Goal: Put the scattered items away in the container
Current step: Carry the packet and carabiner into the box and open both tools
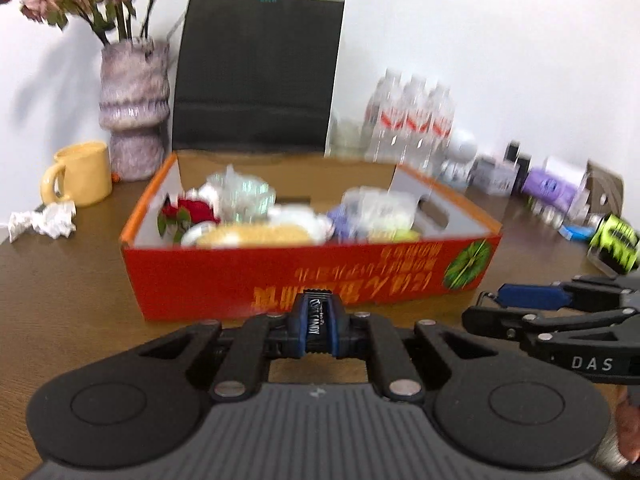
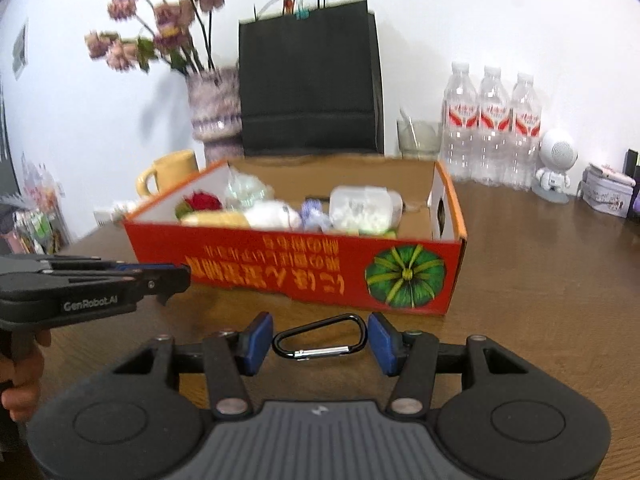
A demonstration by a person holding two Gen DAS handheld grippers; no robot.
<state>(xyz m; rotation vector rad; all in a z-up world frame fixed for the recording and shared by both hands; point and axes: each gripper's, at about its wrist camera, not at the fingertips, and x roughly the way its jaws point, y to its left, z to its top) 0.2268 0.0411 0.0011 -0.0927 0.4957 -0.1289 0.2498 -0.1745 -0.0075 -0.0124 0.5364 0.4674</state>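
Pinching a small candy packet (image 1: 316, 322) end-on, the left gripper (image 1: 316, 330) has its pads fully closed on it; the packet looks light, thin and crinkly, so a firm flat pinch across its middle should suit. The right gripper (image 2: 320, 342) stands half open with a carabiner (image 2: 320, 340) between its pads; whether they press on it I cannot tell. Being stiff, smooth metal, it could slip, so gripping across its straight sides seems best. Just beyond both stands the box (image 2: 304, 276), already holding several items, on the table (image 2: 540, 280).
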